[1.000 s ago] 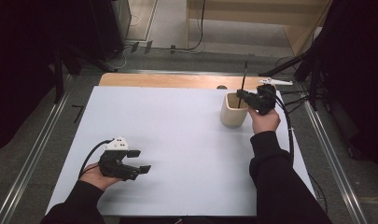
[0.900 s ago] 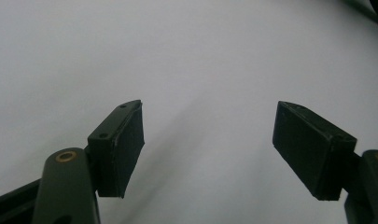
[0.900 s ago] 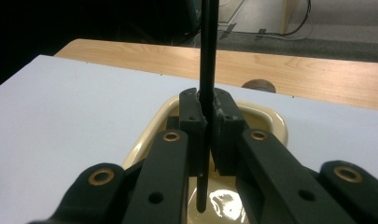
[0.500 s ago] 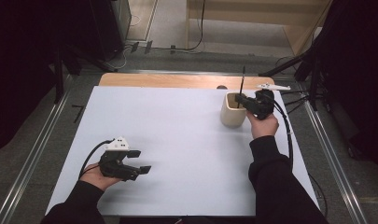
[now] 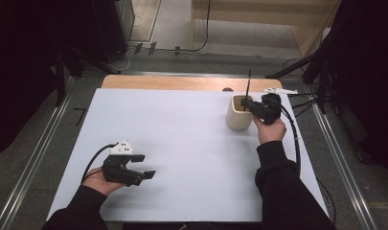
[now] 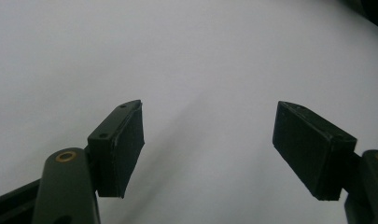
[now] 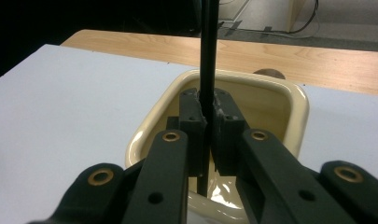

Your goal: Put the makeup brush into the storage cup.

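Observation:
A cream cup (image 5: 237, 119) with a rounded square mouth stands at the back right of the white table (image 5: 182, 129). My right gripper (image 5: 246, 103) hovers at the cup's rim, shut on a thin black stick (image 5: 248, 82) that stands upright with its lower end inside the cup. In the right gripper view the pads (image 7: 192, 116) pinch the stick (image 7: 209, 46) just above the cup's mouth (image 7: 289, 100). At the front left, my left gripper (image 5: 146, 166) rests low in the hand, open and holding nothing. The left gripper (image 6: 210, 154) looks onto bare white tabletop.
A wooden strip (image 5: 172, 82) runs along the table's far edge, with a small dark round spot (image 5: 226, 89) on it. A white object (image 5: 279, 90) lies at the back right corner. Metal rails (image 5: 38, 143) flank the table, and dark stands and cables stand beyond it.
My right gripper has edged slightly left and down with the stick, bringing it over the cup's mouth. The left hand has kept still.

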### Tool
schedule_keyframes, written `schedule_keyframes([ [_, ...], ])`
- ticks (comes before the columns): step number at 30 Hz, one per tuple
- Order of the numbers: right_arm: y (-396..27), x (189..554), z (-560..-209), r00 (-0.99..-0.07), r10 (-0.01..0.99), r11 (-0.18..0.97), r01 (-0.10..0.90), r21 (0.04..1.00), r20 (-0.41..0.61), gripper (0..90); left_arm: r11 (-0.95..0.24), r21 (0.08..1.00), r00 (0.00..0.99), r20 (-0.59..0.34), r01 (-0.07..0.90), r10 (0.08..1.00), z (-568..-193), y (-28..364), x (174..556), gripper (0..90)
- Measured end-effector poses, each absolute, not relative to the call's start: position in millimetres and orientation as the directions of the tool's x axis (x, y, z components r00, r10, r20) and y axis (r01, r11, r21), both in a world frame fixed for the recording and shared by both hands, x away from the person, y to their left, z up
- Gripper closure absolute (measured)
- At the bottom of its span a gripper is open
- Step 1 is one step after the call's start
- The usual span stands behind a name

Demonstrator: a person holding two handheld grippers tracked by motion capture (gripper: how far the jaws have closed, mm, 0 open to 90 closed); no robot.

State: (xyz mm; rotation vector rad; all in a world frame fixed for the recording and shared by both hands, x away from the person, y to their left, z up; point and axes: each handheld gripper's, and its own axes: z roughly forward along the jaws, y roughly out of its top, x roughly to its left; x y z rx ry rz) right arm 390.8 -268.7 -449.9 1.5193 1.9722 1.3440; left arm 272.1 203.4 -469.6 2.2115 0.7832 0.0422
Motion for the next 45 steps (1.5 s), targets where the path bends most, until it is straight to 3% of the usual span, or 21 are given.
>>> schedule_keyframes([
  [5,-268,390,-450,-0.388,0.879,0.001,0.583,0.812,0.278,85.6,-0.511,0.683,0.81,-0.209,0.522,0.548,-470,203,272,25.5],
  [11,-271,382,-444,-0.376,0.887,-0.031,0.531,0.847,0.268,49.0,-0.51,0.685,0.812,-0.209,0.52,0.546,-469,204,272,25.4],
  [15,-273,382,-445,-0.39,0.882,-0.018,0.533,0.846,0.264,42.3,-0.51,0.685,0.811,-0.209,0.52,0.546,-469,204,272,25.4],
  [45,-253,364,-435,-0.488,0.829,0.062,0.565,0.822,0.273,34.9,-0.507,0.684,0.808,-0.214,0.525,0.548,-469,206,273,25.2],
])
